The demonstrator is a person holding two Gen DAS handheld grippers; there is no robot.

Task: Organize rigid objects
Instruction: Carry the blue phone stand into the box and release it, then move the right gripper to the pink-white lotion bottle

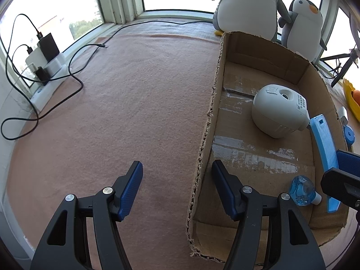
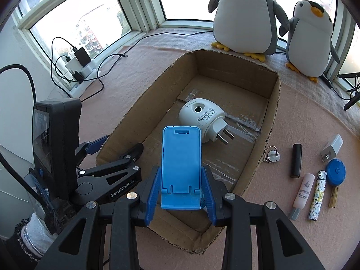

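Phone stand (image 2: 181, 166) clamped in right hand-held gripper (image 2: 181, 199), upright, long axis toward window, above cardboard box (image 2: 273, 110)

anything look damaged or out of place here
The cardboard box is rough: its top edges are ragged and torn, with no flaps, and tape residue streaks its floor. The white plug-in device lies tipped on its side in it, prongs out. Nothing looks spilled.
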